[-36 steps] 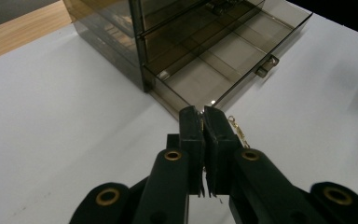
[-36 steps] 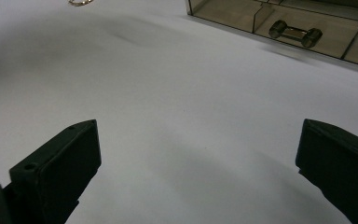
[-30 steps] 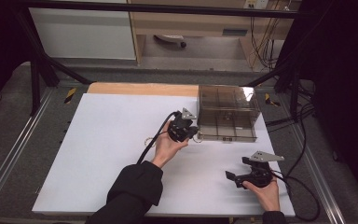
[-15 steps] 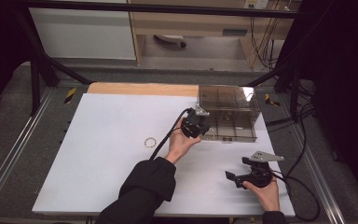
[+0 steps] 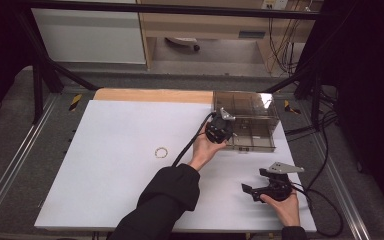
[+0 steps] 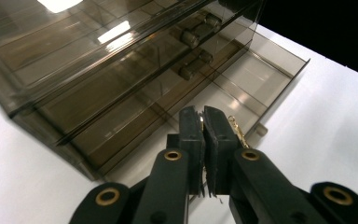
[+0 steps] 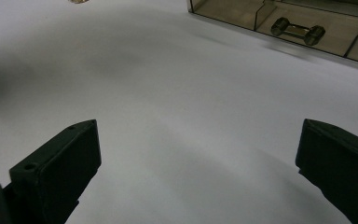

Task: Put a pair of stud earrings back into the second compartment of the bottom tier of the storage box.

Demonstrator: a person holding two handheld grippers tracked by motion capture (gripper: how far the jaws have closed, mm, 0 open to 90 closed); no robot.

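Right gripper (image 5: 250,190) near front table (image 5: 105,200) edge, jaws spread wide, nothing between. Farther off, left gripper (image 6: 204,122) pressed together on thin gold chain (image 6: 235,127), over open drawer (image 6: 242,88) of smoky plastic organizer (image 5: 247,107). Small ring (image 5: 161,152) on white surface, well apart.

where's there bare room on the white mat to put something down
Most of the white mat is bare: the whole left half, broken by one small ring, and the strip between the two hands. It is crowded at the far right corner, where the smoked plastic drawer box stands with the left gripper at its open drawer, and near the right gripper.
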